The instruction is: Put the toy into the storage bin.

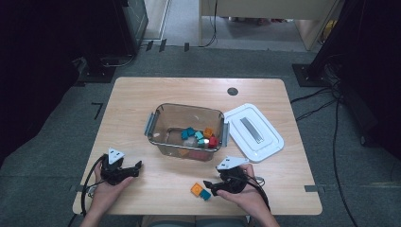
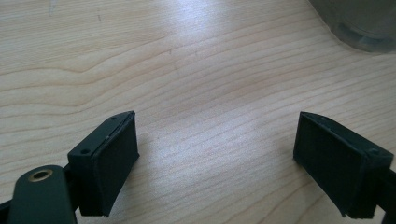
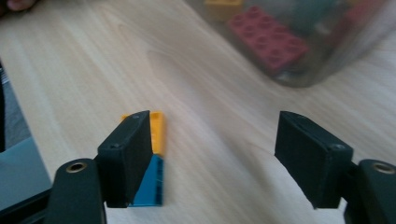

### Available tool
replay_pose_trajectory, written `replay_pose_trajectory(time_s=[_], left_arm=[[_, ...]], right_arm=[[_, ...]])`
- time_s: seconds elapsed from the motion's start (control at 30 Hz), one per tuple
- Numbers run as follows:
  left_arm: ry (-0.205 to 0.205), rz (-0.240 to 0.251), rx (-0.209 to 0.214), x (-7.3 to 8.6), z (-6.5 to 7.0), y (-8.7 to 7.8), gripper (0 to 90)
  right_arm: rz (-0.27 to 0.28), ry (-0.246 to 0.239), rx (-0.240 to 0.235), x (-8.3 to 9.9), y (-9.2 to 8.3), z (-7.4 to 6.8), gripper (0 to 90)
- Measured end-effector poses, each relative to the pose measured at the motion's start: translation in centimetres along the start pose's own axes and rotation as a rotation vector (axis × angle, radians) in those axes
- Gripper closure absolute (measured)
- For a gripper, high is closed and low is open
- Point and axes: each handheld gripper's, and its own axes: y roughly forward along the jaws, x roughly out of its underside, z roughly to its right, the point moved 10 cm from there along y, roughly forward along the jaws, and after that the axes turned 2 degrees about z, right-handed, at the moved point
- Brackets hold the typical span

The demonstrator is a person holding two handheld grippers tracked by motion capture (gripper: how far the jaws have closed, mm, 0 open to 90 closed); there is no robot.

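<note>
a pale wooden table (image 1: 142, 101) is standing on grey carpet, with dark stands and cables lying past its far corners. bare wood is stretching along the near edge between the two hands. a clear bin (image 1: 163, 124) of bricks is sitting mid-table, its white lid (image 1: 272, 142) lying beside it toward the right edge. the left gripper (image 1: 138, 166) is resting low near the near left corner, jaws spread over bare wood. the right gripper (image 1: 207, 185) is lying low by the near edge, pointing left, jaws apart and gripping nothing. an orange brick (image 1: 196, 188) and a blue brick (image 1: 205, 194) are lying touching just beside its tip, their line running diagonally toward the near edge.
</note>
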Motion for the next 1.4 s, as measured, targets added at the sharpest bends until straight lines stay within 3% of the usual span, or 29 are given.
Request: replay_pose_trajectory(time_s=[0.17,0.4,0.7,0.87,0.93,1.0,1.2,1.4], left_arm=[[0.000,0.000,0.000,0.0,0.0,0.0,13.5],[0.000,0.001,0.000,0.0,0.0,0.0,13.6],[-0.001,0.001,0.000,0.0,0.0,0.0,13.7],[0.000,0.002,0.001,0.0,0.0,0.0,13.7],[0.000,0.001,0.001,0.0,0.0,0.0,13.7],[0.000,0.002,0.001,0.0,0.0,0.0,13.7],[0.000,0.001,0.001,0.0,0.0,0.0,13.7],[0.000,0.001,0.002,0.0,0.0,0.0,13.7]], right_arm=[[-0.032,-0.034,-0.057,0.6,1.4,-2.0,35.6],[-0.041,-0.056,-0.088,0.9,2.9,-3.8,41.8],[-0.060,-0.126,-0.048,1.4,4.1,-4.4,50.7],[-0.047,-0.156,0.026,1.3,4.1,-3.7,59.9],[-0.041,-0.152,0.032,1.2,4.0,-3.4,60.1],[-0.021,-0.116,0.029,0.9,3.6,-2.9,60.1],[0.014,-0.067,0.029,0.3,2.7,-1.6,60.1],[0.022,-0.060,0.075,0.3,1.8,0.3,60.1]])
